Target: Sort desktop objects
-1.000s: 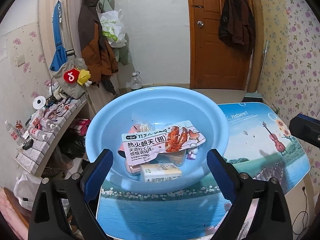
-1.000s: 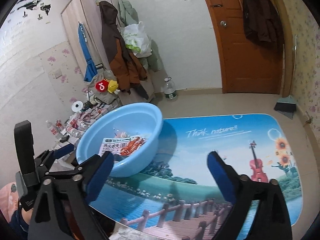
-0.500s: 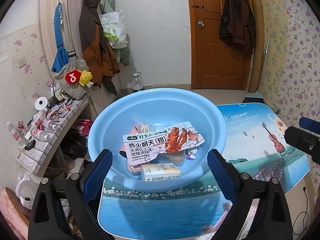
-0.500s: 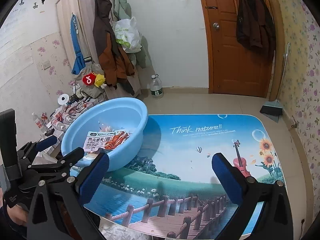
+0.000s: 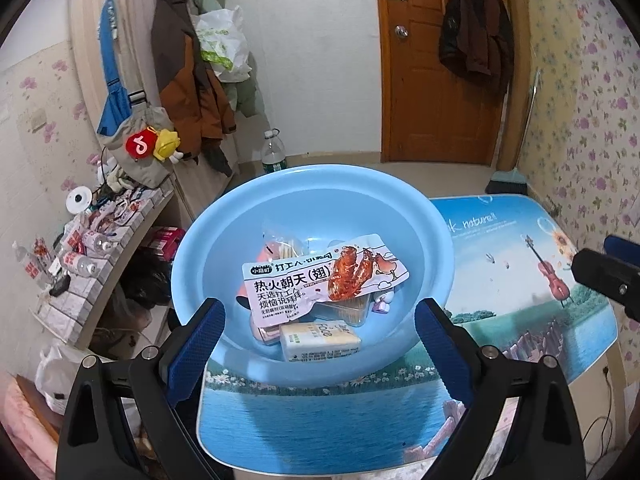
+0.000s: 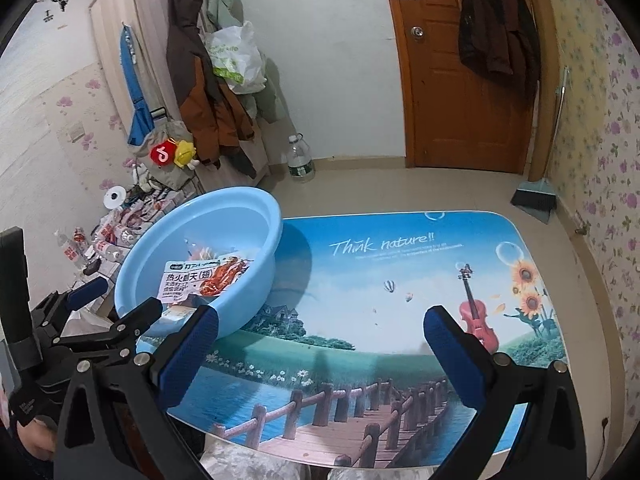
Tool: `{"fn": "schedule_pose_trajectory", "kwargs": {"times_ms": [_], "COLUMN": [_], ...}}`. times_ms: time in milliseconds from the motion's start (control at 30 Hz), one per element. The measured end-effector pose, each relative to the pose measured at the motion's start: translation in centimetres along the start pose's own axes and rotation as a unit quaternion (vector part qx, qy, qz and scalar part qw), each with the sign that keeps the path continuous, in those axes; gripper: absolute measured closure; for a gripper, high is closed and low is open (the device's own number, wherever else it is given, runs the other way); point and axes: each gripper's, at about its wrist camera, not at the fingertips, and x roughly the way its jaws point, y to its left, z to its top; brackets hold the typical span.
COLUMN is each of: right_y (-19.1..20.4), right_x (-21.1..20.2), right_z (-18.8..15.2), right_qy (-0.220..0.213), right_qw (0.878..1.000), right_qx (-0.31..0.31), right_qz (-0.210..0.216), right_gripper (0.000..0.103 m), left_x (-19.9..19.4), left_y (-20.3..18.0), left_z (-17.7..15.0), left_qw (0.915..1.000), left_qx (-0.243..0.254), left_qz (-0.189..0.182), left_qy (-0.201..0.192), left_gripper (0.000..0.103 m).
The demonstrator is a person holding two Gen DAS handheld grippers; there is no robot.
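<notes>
A light blue basin stands on the left part of the picture-printed table. In it lie a snack packet with a red chicken-wing picture, a small tissue pack, a clear box and other small items. My left gripper is open and empty, held just before the basin's near rim. My right gripper is open and empty above the table's near middle, to the right of the basin. The left gripper shows at the left of the right wrist view.
A low shelf crowded with small bottles stands left of the table. Coats and bags hang on the wardrobe behind. A water bottle stands on the floor. A wooden door and a broom are at the back right.
Both grippers have drawn back and risen a little, so the basin and table look smaller and lower. Both stay open. Nothing in the basin moved.
</notes>
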Motion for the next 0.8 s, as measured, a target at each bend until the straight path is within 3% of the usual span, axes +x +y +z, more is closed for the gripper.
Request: {"fn": "schedule_pose_trajectory", "kwargs": {"times_ms": [333, 467, 800], "right_y": [0.6, 0.4, 0.7], "right_x": [0.0, 0.2, -1.1], "right_z": [1.8, 2.8, 5.2], "right_qy": [0.027, 0.047, 0.057], "right_qw": [0.998, 0.997, 0.995], "right_qx": [-0.021, -0.022, -0.033], "right_qz": [-0.047, -0.060, -0.076], "right_gripper": [0.000, 0.000, 0.000], "left_x": [0.7, 0.8, -0.3], "left_y": [-0.1, -0.5, -0.7], "left_z": [2.6, 3.7, 6.6], "left_qw": [0.9986, 0.9961, 0.9962], "left_qx": [0.004, 0.001, -0.001], "left_qz": [-0.027, -0.057, -0.051], "left_qy": [0.046, 0.067, 0.070], "left_gripper": [0.006, 0.006, 0.006]}}
